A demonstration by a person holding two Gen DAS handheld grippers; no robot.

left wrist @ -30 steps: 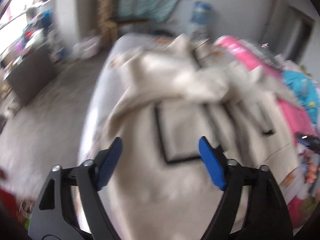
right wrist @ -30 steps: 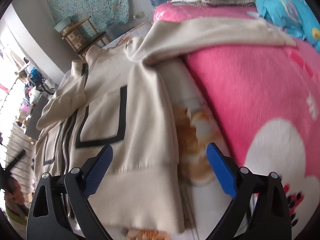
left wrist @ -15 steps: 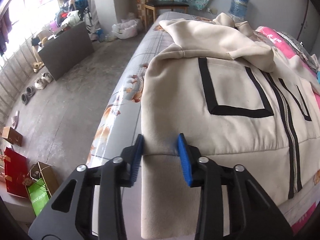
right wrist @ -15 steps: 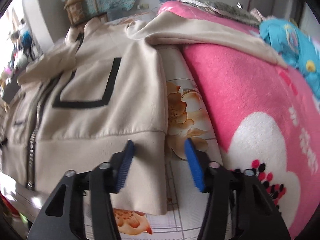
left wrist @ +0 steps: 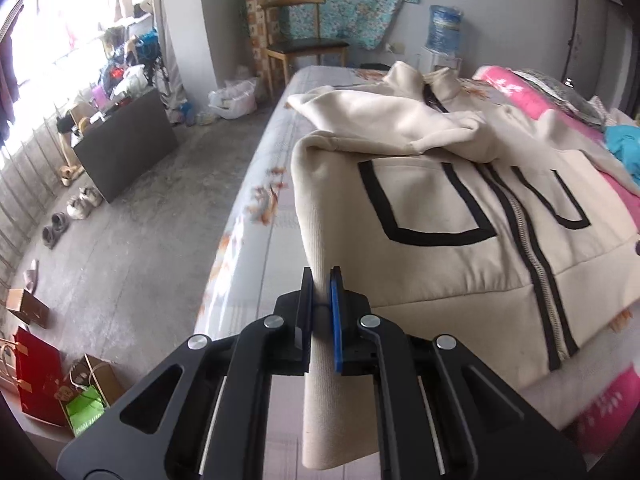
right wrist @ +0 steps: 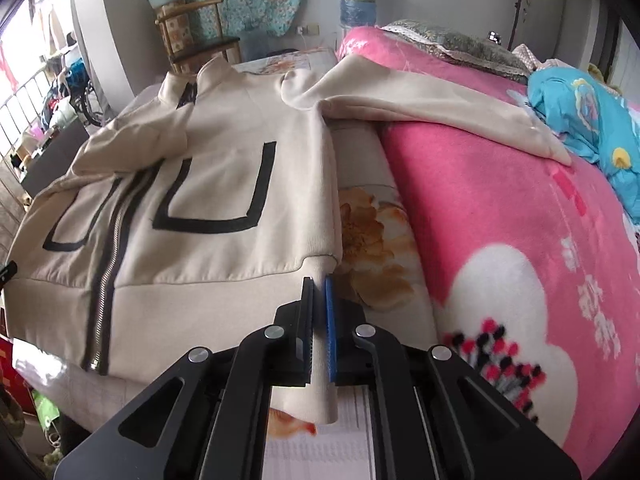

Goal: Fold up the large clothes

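Cream jacket [left wrist: 460,264], black outlines; pink blanket [right wrist: 500,208]; floral sheet [right wrist: 372,240].

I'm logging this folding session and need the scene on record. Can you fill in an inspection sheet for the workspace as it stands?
Surface: bed with a floral sheet.
Job's things: cream zip jacket lying front up, one sleeve draped over the pink blanket.
Clutter: blue bedding and a pillow on the blanket.
Grippers: left hand-held gripper and right hand-held gripper have just closed, each on a bottom corner of the jacket's hem.
Cables: nothing seen.
Surroundings: wooden chair, water bottle, shoes and paper bags on the floor.
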